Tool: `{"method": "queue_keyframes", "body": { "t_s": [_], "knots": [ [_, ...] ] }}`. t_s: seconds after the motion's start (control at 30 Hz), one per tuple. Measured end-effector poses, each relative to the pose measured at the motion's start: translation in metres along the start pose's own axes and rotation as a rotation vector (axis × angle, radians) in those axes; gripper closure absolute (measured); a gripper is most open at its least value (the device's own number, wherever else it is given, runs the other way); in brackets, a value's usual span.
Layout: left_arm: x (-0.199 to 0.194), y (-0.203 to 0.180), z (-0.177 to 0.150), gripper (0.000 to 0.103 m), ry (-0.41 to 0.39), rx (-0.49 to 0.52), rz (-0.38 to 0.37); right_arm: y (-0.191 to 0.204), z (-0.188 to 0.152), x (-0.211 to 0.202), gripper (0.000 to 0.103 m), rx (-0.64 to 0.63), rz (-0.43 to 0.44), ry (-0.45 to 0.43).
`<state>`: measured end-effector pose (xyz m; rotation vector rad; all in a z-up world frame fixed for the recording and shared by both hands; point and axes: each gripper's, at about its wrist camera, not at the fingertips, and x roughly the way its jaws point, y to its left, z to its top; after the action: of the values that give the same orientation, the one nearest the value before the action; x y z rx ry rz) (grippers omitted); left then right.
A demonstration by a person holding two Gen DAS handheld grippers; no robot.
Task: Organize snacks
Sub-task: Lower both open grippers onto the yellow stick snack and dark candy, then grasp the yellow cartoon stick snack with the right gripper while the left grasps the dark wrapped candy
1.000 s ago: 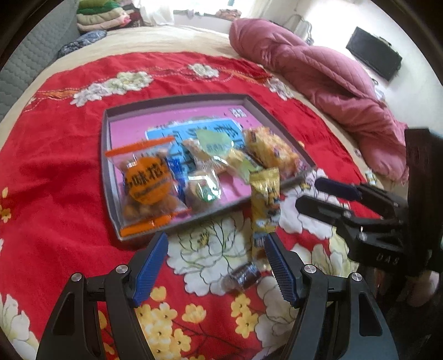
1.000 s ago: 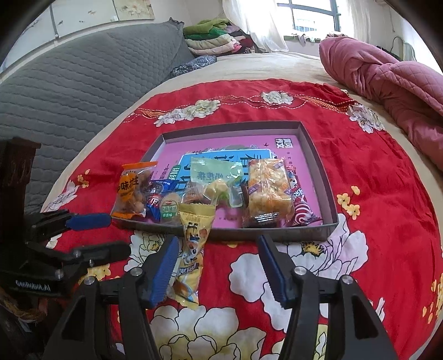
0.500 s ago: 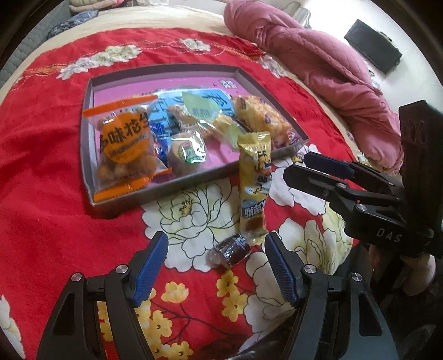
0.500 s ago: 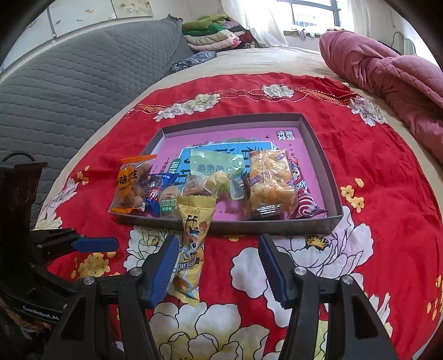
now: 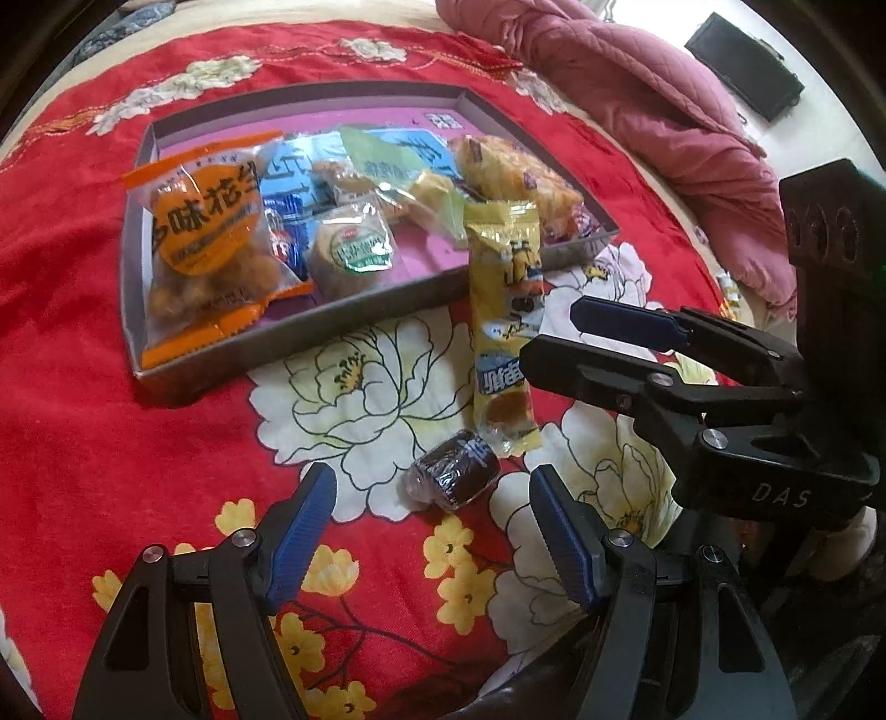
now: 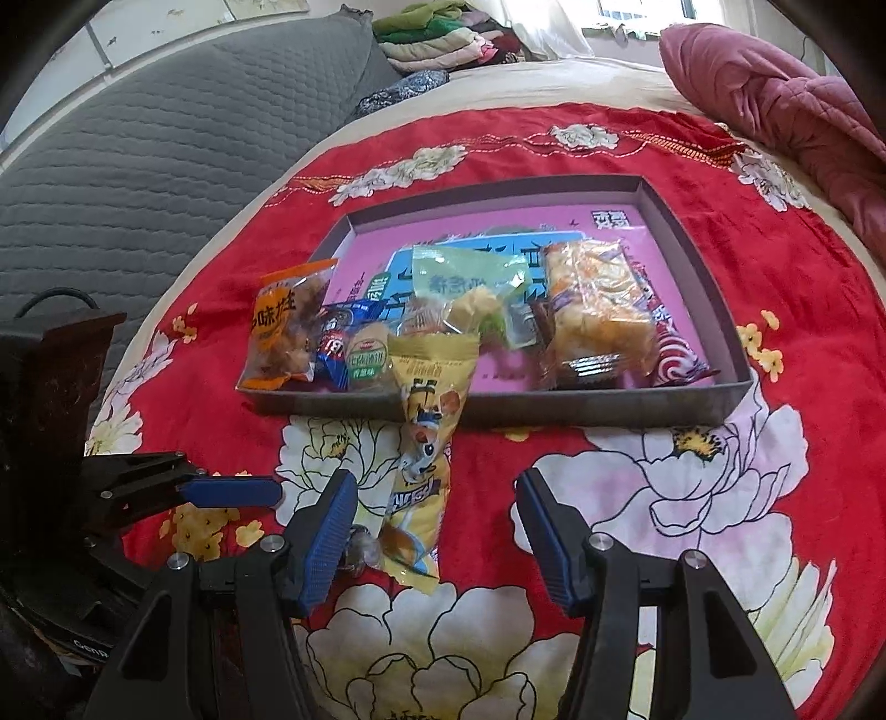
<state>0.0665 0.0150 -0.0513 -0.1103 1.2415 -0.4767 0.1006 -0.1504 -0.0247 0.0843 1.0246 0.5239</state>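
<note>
A grey tray (image 5: 354, 310) (image 6: 554, 412) with a pink floor holds several snack packs, among them an orange peanut bag (image 5: 207, 243) (image 6: 282, 327). A long yellow snack pack (image 5: 504, 321) (image 6: 423, 459) leans over the tray's front rim onto the red cloth. A small dark wrapped candy (image 5: 454, 473) lies on the cloth by its lower end. My left gripper (image 5: 429, 531) is open, just short of the candy. My right gripper (image 6: 434, 531) is open, with the yellow pack's lower end between its fingers; it also shows in the left wrist view (image 5: 559, 338).
The red flowered cloth (image 5: 83, 415) covers a bed. A crumpled pink quilt (image 5: 637, 99) lies at the far right. A grey quilted headboard (image 6: 138, 155) and folded clothes (image 6: 443, 39) stand at the far left. The left gripper shows in the right wrist view (image 6: 221, 493).
My left gripper has moved forward and down toward the dark candy. My right gripper has edged forward over the yellow pack's lower end. Both stayed open.
</note>
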Motion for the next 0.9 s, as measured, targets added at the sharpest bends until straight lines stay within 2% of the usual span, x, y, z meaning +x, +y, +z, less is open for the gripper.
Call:
{"method": "queue_keyframes", "body": {
  "t_s": [0.2,0.6,0.9],
  "knots": [
    [0.011,0.0,0.0,0.029,0.03,0.008,0.004,-0.003,-0.003,0.012,0.044,0.02,0.008,0.032],
    [0.014,-0.001,0.001,0.029,0.024,0.014,0.007,0.002,-0.002,0.026,0.045,0.008,0.034,0.047],
    [0.017,-0.005,0.002,0.029,0.019,0.03,0.017,0.01,-0.003,0.033,0.067,-0.03,0.046,0.057]
  ]
}}
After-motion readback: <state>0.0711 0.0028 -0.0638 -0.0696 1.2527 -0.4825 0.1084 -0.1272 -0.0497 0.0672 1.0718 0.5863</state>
